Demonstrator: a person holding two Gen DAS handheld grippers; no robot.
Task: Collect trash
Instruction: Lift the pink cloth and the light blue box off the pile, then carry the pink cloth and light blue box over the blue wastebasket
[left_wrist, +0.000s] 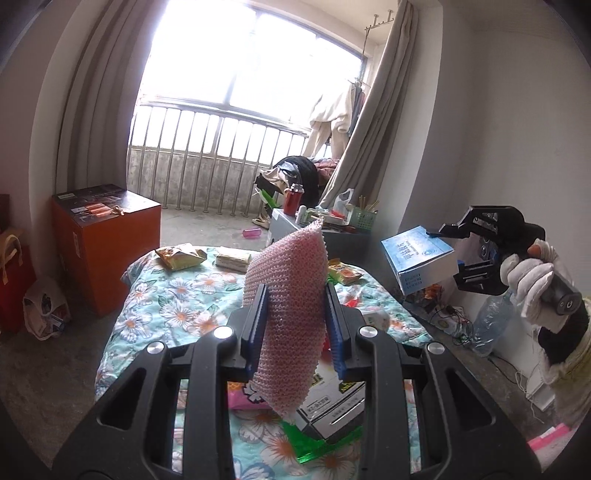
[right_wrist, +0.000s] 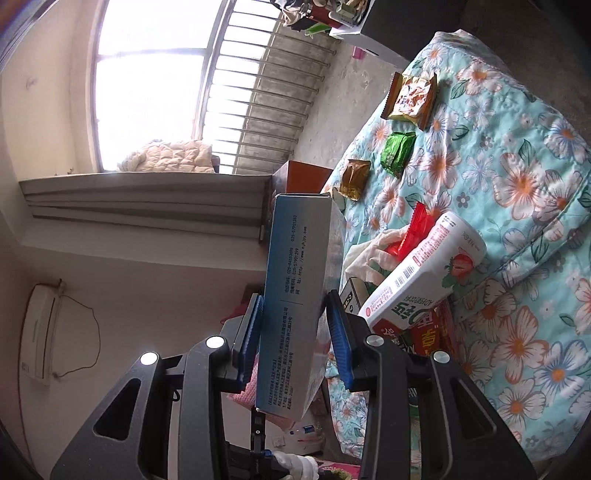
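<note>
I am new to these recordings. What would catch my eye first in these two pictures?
First, the pink foam net clamped upright in the left tongs, above the flowered quilt. Next, the blue box gripped by the right tongs. Snack wrappers lie scattered on the quilt.

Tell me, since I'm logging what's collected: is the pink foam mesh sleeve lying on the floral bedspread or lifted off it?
Lifted. The left gripper clamps the pink foam mesh sleeve, above the floral bedspread.
</note>
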